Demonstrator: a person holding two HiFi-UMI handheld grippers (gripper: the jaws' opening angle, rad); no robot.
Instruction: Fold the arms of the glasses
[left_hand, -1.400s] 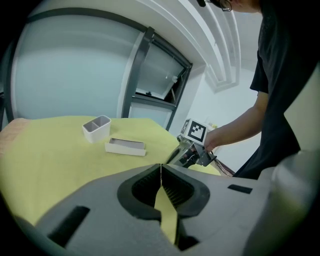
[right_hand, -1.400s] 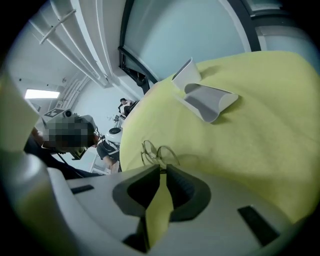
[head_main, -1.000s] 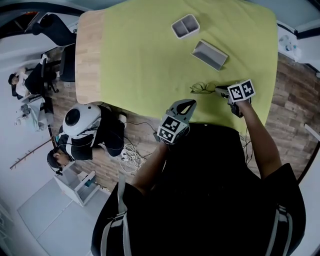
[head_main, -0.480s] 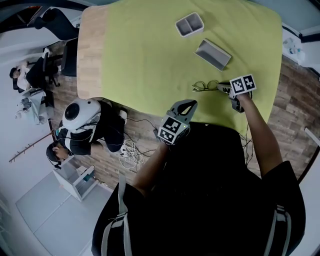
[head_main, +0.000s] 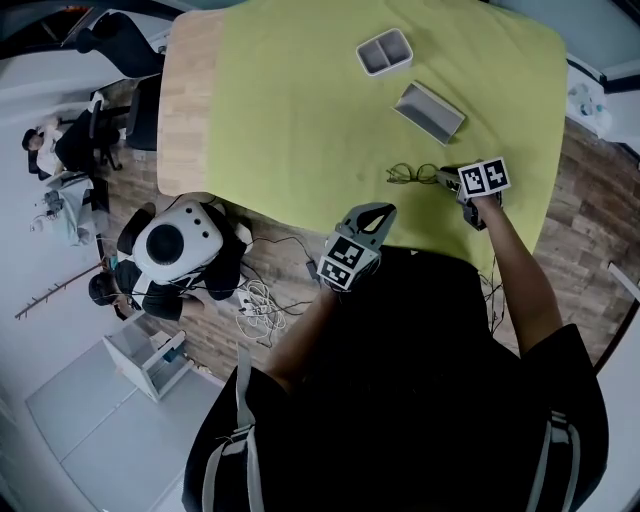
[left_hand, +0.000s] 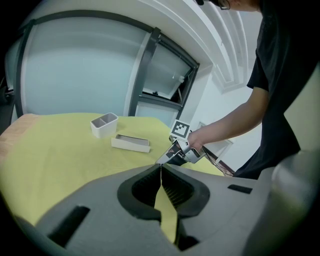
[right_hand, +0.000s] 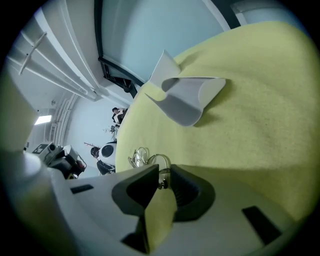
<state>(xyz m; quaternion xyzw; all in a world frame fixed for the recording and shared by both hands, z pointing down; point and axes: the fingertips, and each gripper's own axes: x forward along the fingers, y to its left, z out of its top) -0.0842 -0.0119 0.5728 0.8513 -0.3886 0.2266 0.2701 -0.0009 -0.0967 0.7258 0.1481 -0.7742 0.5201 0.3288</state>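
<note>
Bottom centre, the grey left gripper (left_hand: 161, 167) hangs closed and empty. Right of centre, the grey right gripper (right_hand: 163, 175) pinches the thin wire-rimmed glasses (head_main: 410, 174) at one end on the yellow-green tablecloth (head_main: 300, 100). Folding probably wants a slow inward swing, the left steadying the rims.

Green-clothed table (head_main: 300, 100), wood-plank floor (head_main: 590, 200), dark chair (head_main: 110, 48)

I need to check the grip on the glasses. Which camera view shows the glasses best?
The right gripper view: the glasses lie close, lenses clear, one end between the right gripper's jaws. The head view shows the glasses whole but tiny, beside that gripper. In the left gripper view I cannot make them out.
</note>
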